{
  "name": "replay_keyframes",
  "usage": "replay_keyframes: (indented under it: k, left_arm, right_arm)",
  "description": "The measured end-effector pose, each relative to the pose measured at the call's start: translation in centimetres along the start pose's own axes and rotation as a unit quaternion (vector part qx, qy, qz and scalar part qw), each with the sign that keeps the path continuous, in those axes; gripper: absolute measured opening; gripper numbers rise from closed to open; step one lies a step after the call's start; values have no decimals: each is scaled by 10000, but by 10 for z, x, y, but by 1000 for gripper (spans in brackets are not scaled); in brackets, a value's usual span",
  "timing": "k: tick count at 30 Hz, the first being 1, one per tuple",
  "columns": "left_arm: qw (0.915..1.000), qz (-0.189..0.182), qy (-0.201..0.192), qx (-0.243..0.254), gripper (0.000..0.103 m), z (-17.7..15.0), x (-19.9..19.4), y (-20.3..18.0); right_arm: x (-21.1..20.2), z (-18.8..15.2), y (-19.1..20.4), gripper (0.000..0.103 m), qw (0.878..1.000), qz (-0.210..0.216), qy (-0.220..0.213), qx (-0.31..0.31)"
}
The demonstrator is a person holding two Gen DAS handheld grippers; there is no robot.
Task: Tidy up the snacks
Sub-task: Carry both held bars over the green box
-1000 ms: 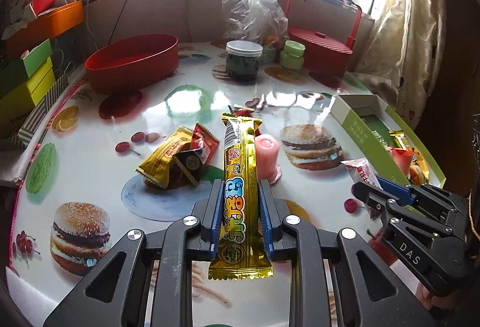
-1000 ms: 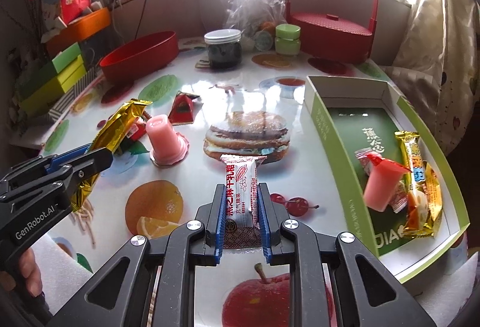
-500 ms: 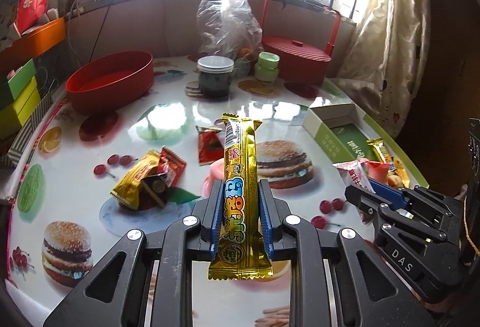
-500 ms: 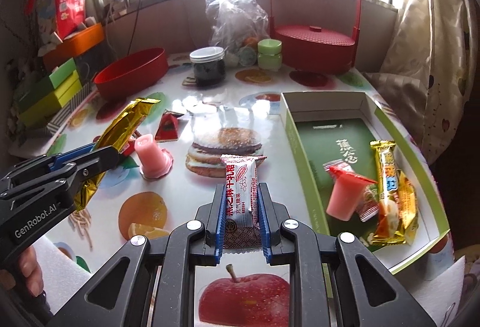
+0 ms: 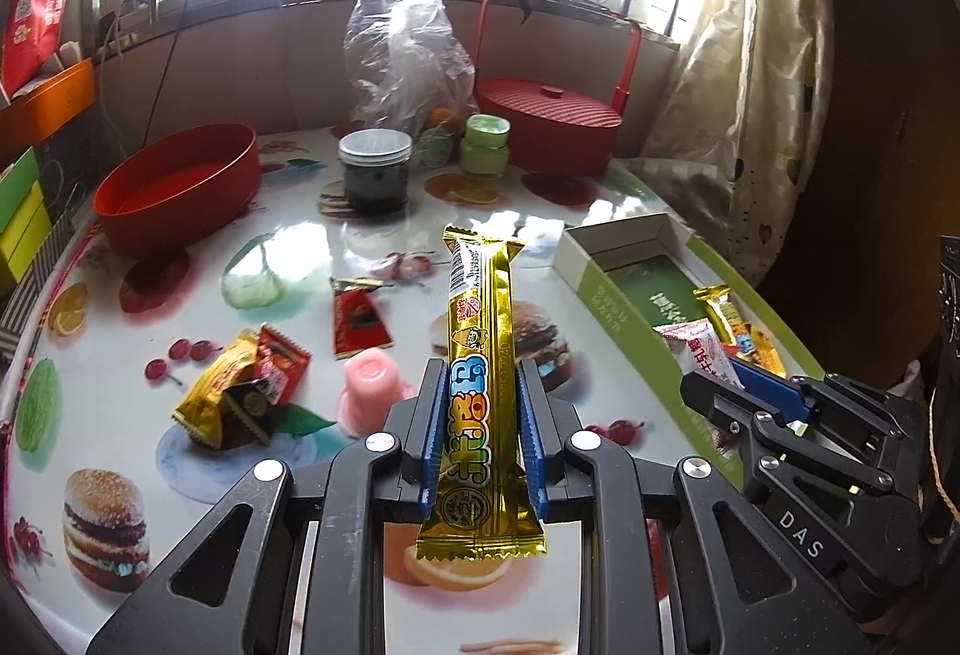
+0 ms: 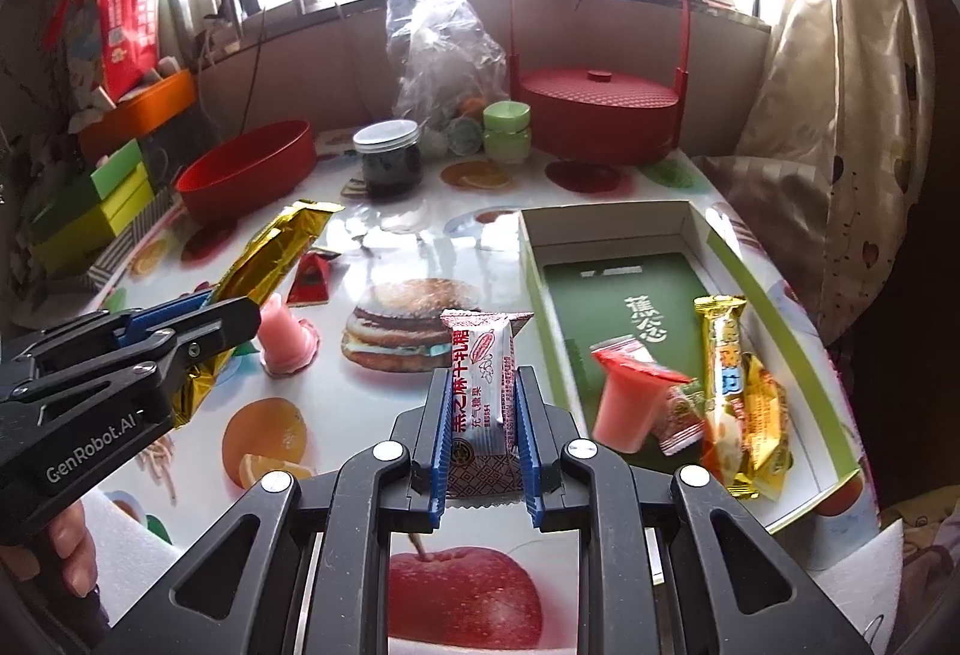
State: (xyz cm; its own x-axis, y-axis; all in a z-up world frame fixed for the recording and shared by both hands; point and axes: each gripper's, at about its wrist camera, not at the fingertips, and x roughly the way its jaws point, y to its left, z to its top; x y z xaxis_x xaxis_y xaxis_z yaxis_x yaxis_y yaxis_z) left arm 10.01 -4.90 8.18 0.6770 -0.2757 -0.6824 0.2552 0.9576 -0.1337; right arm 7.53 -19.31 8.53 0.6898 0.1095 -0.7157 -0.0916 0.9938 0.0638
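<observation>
My left gripper (image 5: 483, 385) is shut on a long gold snack bar (image 5: 480, 355) that stands up between its blue pads above the table. A small white and red candy packet (image 6: 483, 385) is clamped in my right gripper (image 6: 483, 391), held above the table just left of the green box (image 6: 552, 307). That box (image 5: 606, 289) lies at the right and holds a pink jelly cup (image 6: 624, 403), a gold bar (image 6: 726, 355) and small packets. On the table remain a pink jelly cup (image 5: 372, 397), a red packet (image 5: 357, 322) and a heap of gold and red packets (image 5: 240, 391).
A red bowl (image 5: 180, 181), a dark jar (image 5: 375, 169), a green jar (image 5: 486, 144), a plastic bag (image 5: 408, 54) and a red lidded basket (image 5: 552, 114) stand at the back. Coloured boxes (image 6: 90, 217) are stacked at the left. A curtain (image 6: 840, 114) hangs at the right.
Both grippers have risen and drawn back with their snacks still gripped; the table and green box look smaller and farther. More of the box shows in the left wrist view.
</observation>
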Motion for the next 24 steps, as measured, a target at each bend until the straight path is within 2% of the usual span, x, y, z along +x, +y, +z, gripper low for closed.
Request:
replay_keyframes:
  k: [24]
  left_arm:
    - [9982, -450, 74, 378, 23, 20, 26, -63]
  right_arm:
    - [-19, 4, -68, 19, 9979, -408, -212, 454]
